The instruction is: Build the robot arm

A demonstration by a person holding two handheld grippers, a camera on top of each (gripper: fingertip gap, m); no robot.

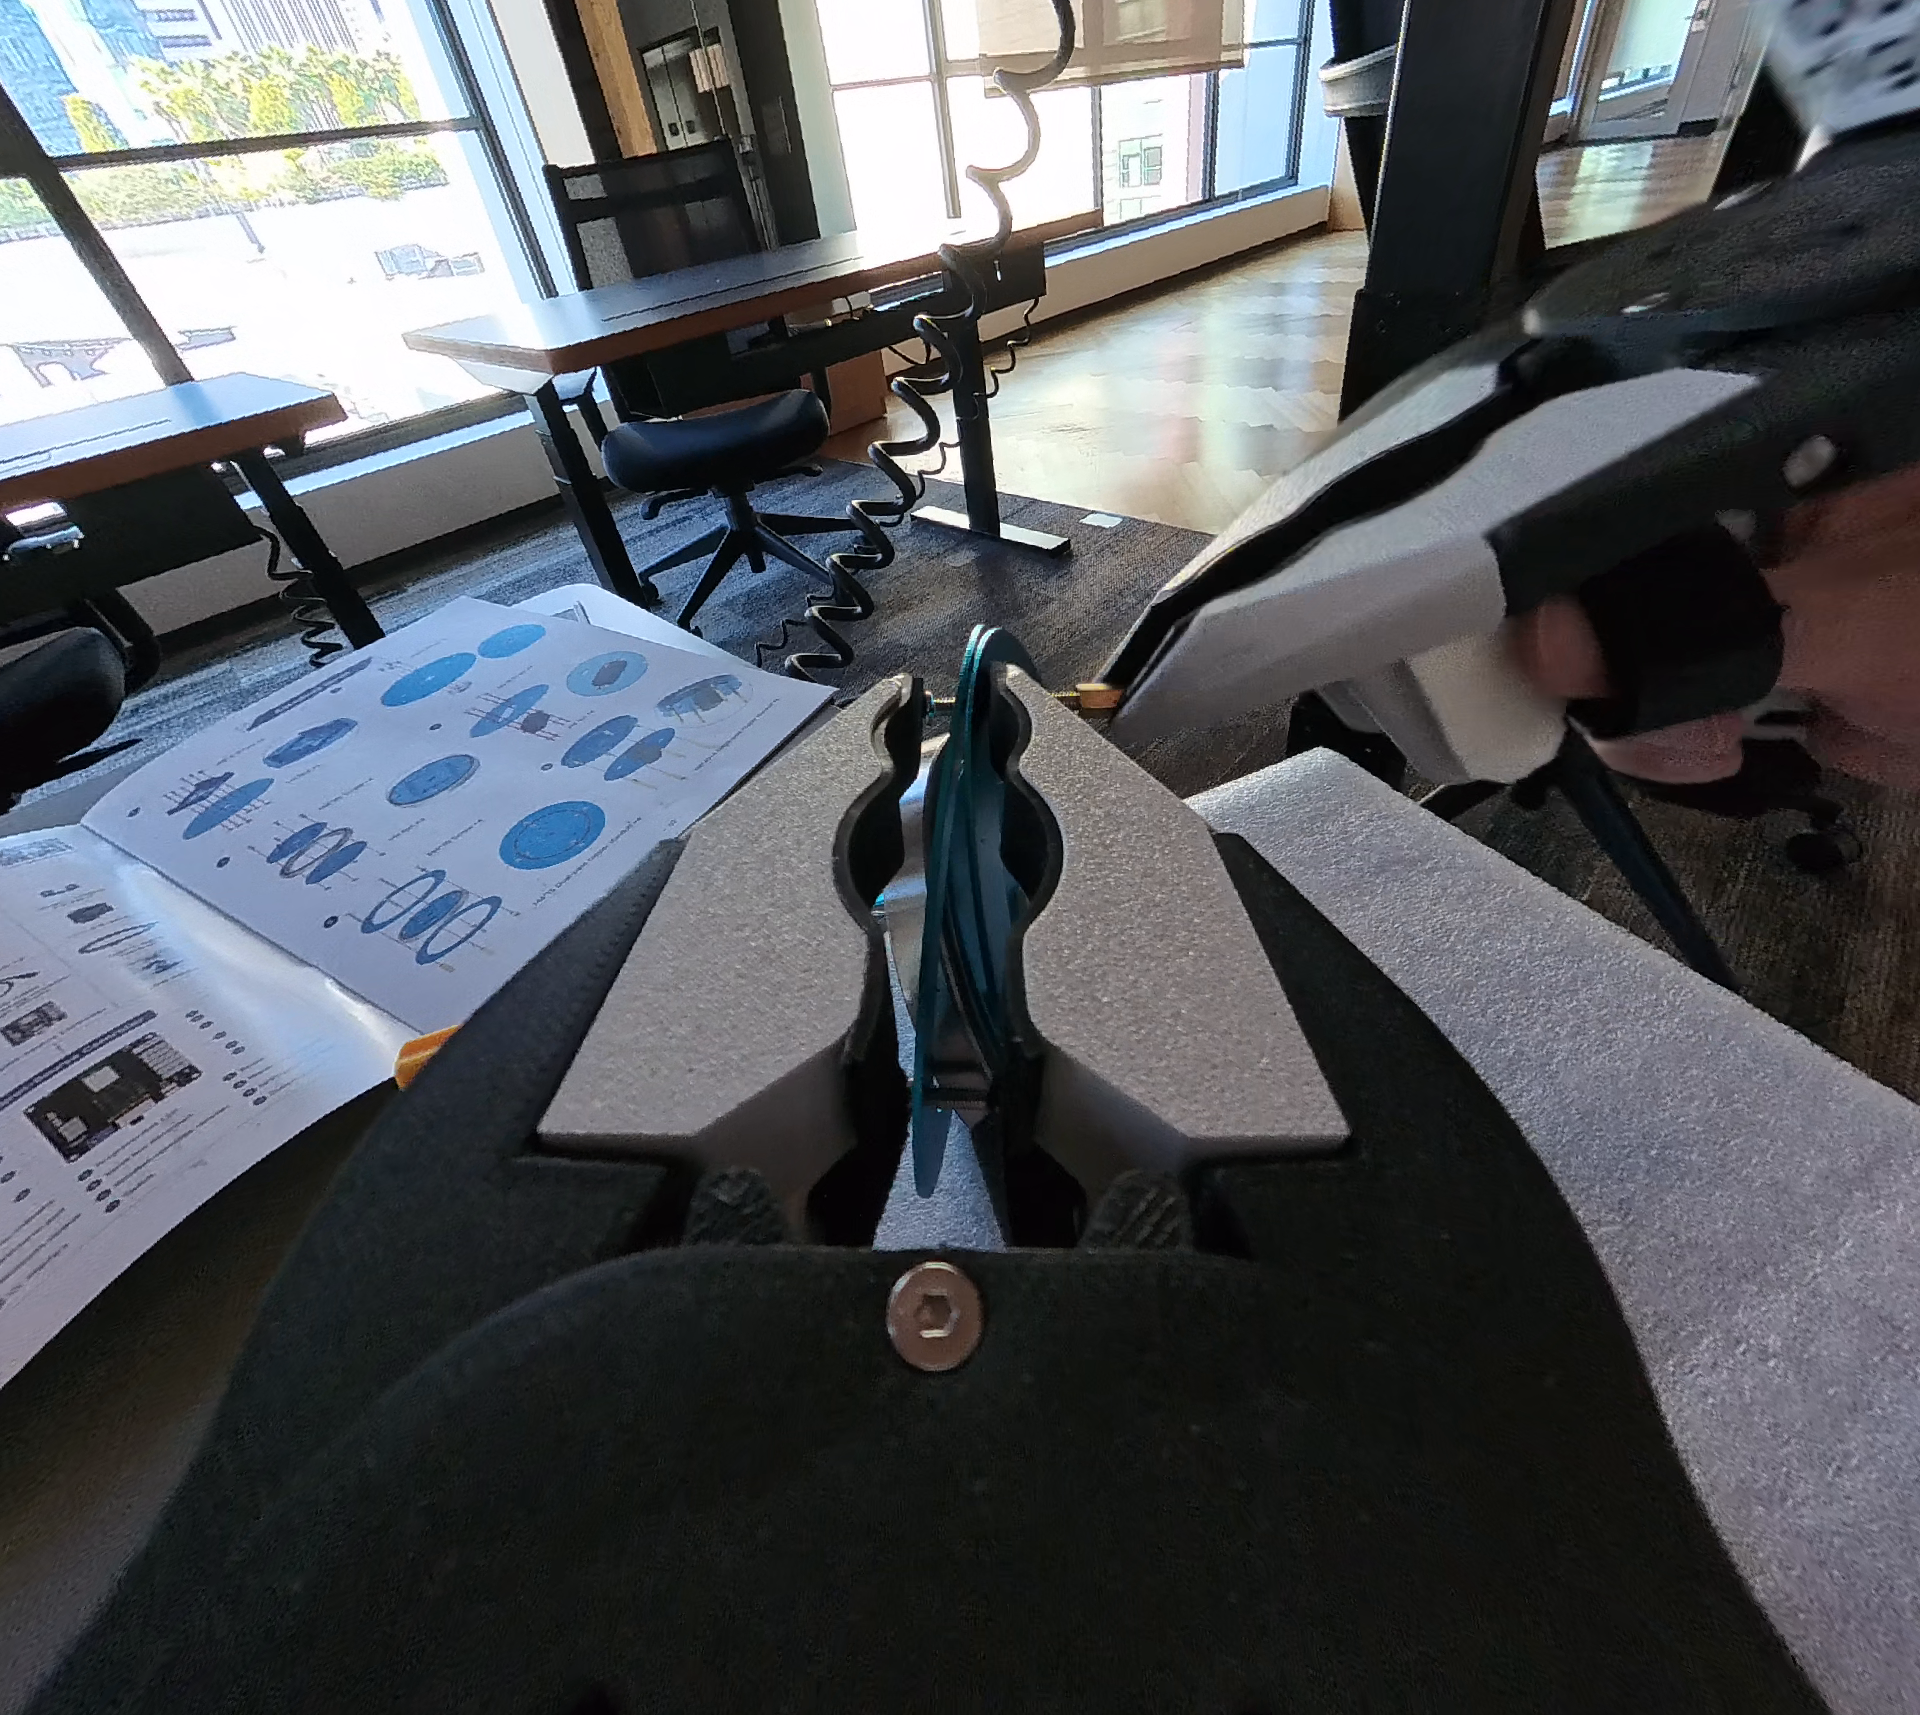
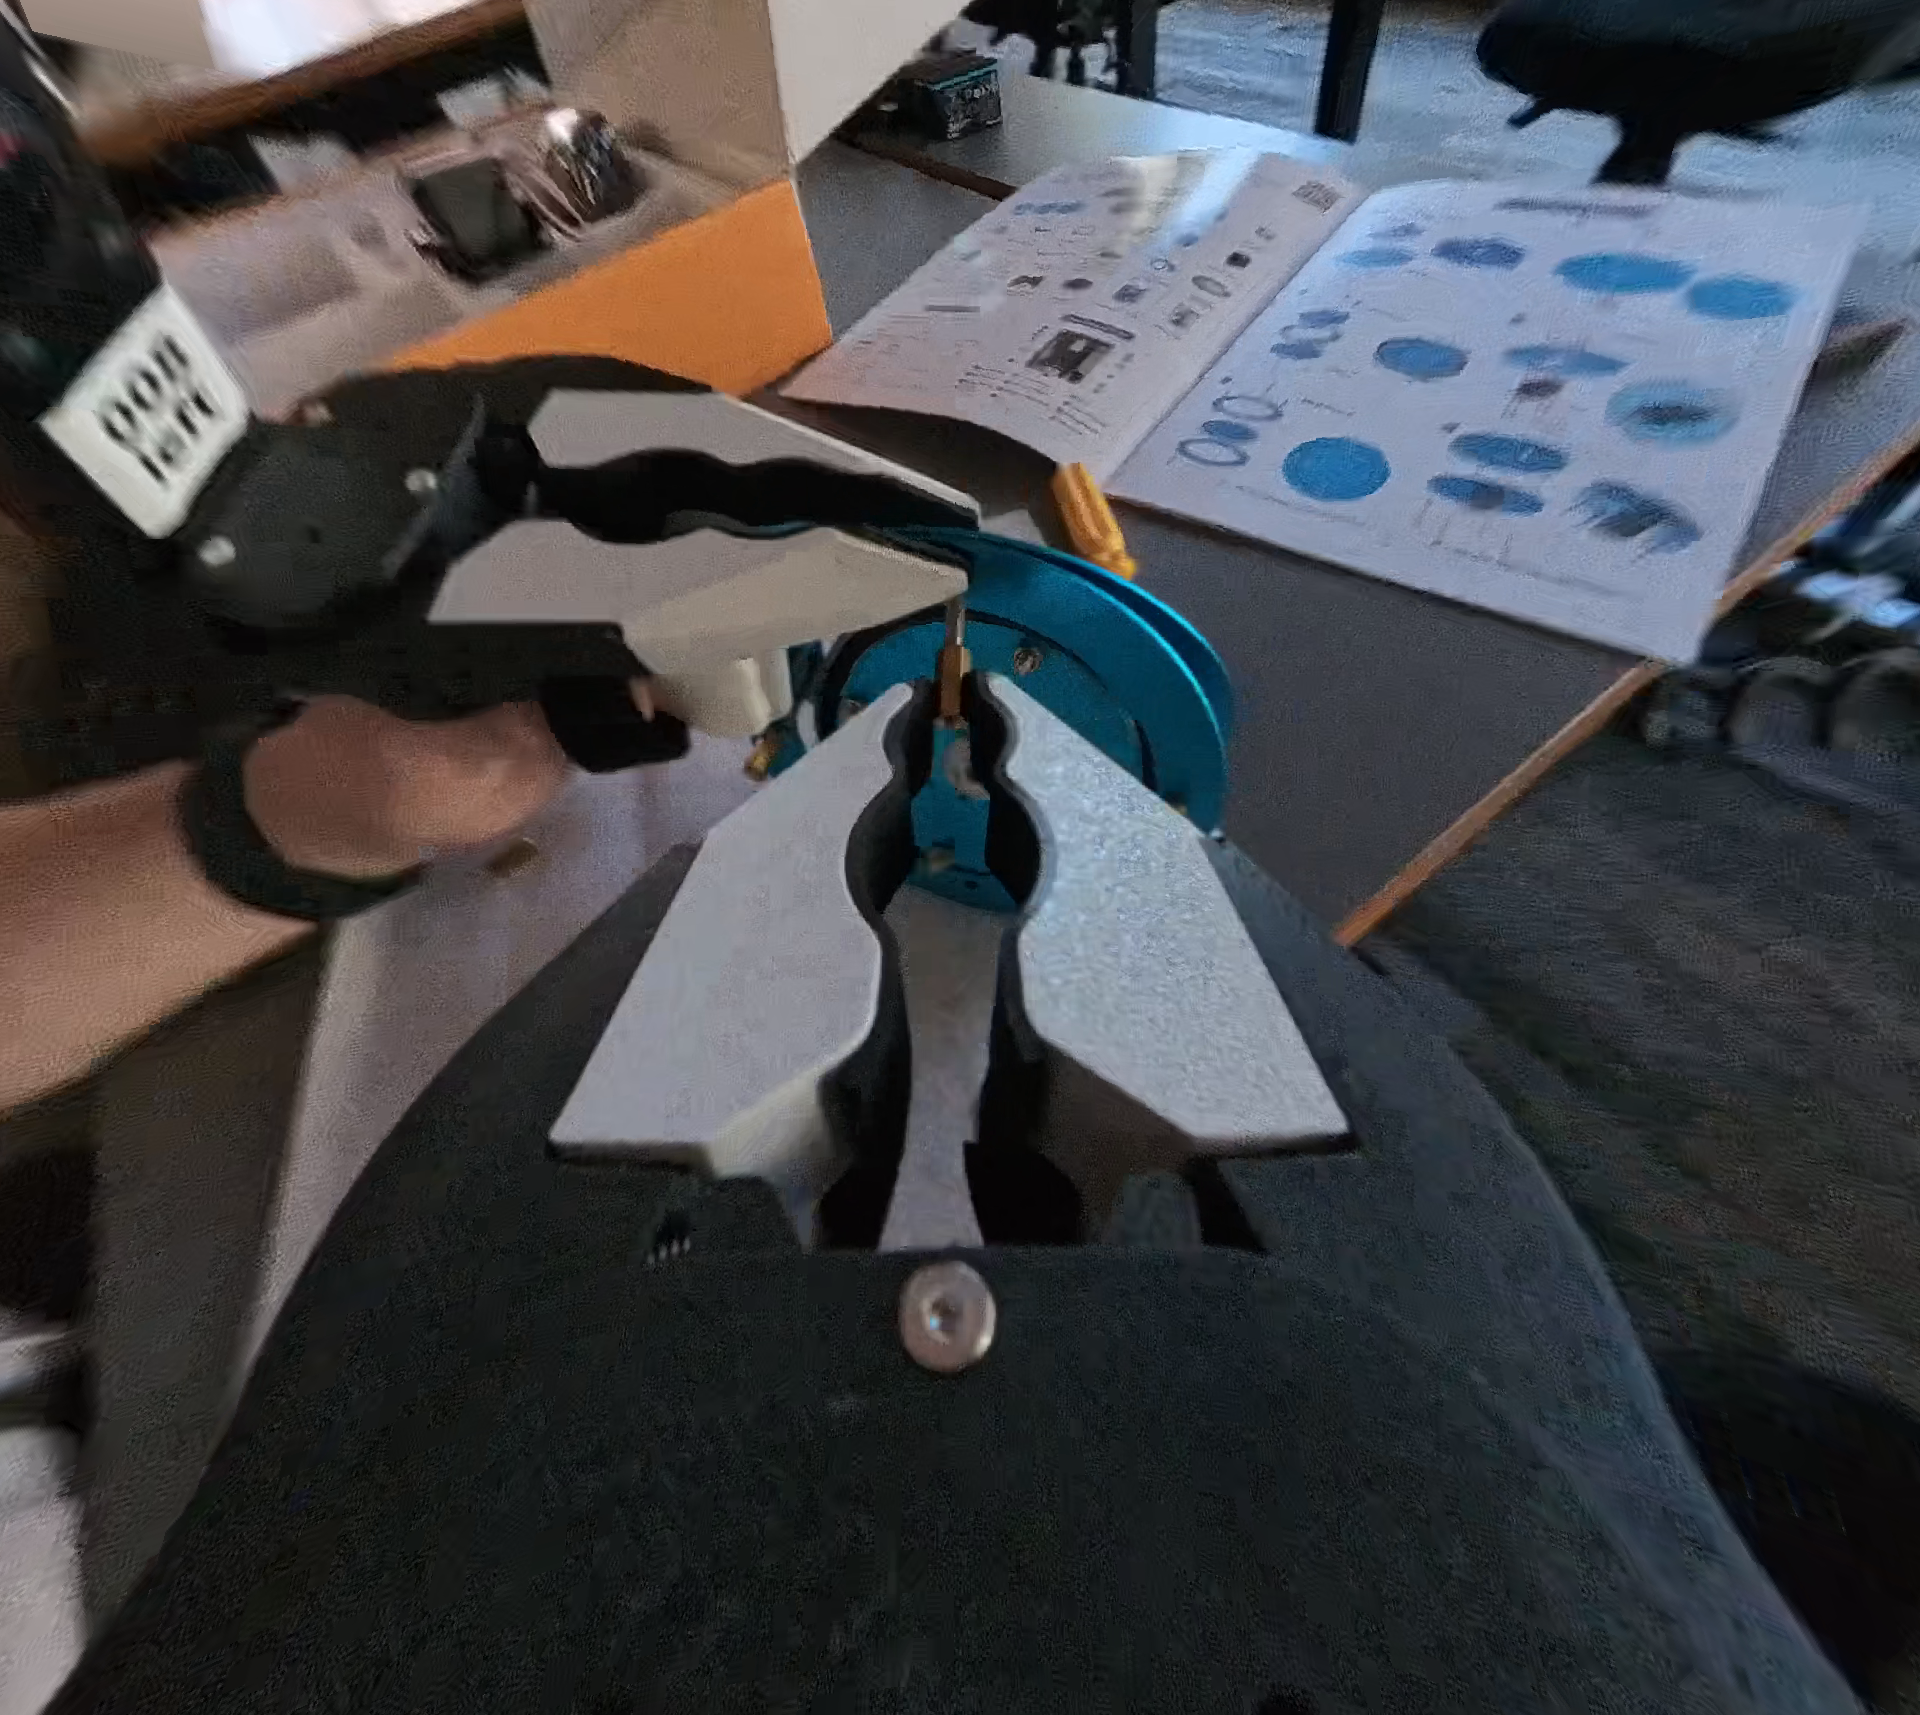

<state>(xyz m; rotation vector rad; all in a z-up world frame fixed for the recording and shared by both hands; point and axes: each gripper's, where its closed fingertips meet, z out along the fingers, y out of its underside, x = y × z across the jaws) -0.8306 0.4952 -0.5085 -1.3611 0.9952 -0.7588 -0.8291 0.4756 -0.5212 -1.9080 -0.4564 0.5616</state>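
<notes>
Grey-fingered left claw (image 1: 951, 709) and right claw (image 2: 951, 699), black bodies, silver screws.

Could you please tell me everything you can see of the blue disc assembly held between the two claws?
The blue disc assembly looks like anodised metal: round plates stacked with gaps, small screws on the near face, brass standoffs sticking out. It stands on edge above the grey table. The left claw is shut on its upper rim; the right claw pinches a brass standoff on its face. From the left wrist view it appears edge-on.
</notes>
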